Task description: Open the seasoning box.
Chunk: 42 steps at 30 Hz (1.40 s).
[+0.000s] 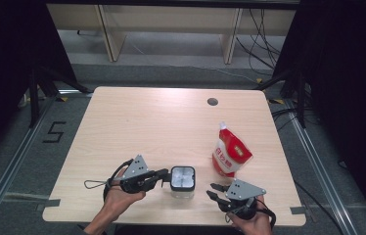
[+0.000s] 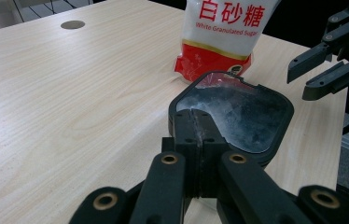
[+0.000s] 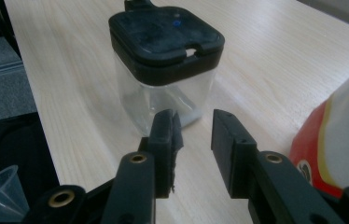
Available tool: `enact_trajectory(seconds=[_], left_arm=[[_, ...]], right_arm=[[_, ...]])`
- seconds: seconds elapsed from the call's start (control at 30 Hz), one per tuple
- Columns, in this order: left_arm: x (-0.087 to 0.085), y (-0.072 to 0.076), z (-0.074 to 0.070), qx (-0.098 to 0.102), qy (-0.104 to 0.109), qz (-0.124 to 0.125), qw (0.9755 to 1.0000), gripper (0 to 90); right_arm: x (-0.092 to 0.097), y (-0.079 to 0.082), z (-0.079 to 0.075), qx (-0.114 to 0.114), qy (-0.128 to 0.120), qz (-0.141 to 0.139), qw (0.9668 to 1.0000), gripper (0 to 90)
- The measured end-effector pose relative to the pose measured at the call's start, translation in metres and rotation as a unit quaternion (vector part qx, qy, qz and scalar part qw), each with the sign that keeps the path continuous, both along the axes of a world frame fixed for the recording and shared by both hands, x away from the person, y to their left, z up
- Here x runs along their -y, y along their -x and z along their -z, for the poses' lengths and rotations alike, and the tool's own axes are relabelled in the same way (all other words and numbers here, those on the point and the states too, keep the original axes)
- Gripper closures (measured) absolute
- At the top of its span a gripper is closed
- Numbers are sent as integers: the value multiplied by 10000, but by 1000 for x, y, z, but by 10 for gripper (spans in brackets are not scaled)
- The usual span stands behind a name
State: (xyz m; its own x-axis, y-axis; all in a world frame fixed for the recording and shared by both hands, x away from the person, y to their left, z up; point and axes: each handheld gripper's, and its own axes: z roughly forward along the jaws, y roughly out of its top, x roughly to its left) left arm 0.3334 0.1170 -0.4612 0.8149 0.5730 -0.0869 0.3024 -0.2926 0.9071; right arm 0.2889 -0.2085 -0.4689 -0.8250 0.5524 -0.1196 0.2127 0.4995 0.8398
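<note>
— What does that red and white pouch [image 1: 231, 153] say?

— "White Granulated Sugar", with Chinese characters above. It stands on the table [image 1: 137, 122], right of the jar [image 1: 182, 182].

— And the grippers?

— The left gripper [image 1: 165, 175] is pinched together on the jar's black lid [image 2: 238, 116] edge. The right gripper [image 1: 212, 191], near the jar, has its jaws apart, holding nothing.

Clear plastic jar [image 3: 163, 88], matt black lid [image 3: 163, 39]

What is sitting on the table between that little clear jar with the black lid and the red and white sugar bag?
Between the jar and the sugar bag lies bare tabletop, as the high view shows; the right gripper hangs just short of that gap.
</note>
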Motion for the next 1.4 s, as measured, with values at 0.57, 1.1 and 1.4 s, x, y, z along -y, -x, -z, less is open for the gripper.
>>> enact_trajectory(seconds=[0.57, 1.1, 1.4], left_arm=[[-3, -1, 3, -33, 173, -14, 9998, 889], [-2, 1, 4, -124, 220, -80, 9996, 888], [-21, -4, -4, 2, 415, 35, 9991, 815]], right_arm=[[-20, -13, 1, 107, -21, -314, 9994, 837], [-33, -17, -6, 221, 2, -483, 9986, 866], [-34, -18, -9, 228, 23, -494, 9985, 876]])
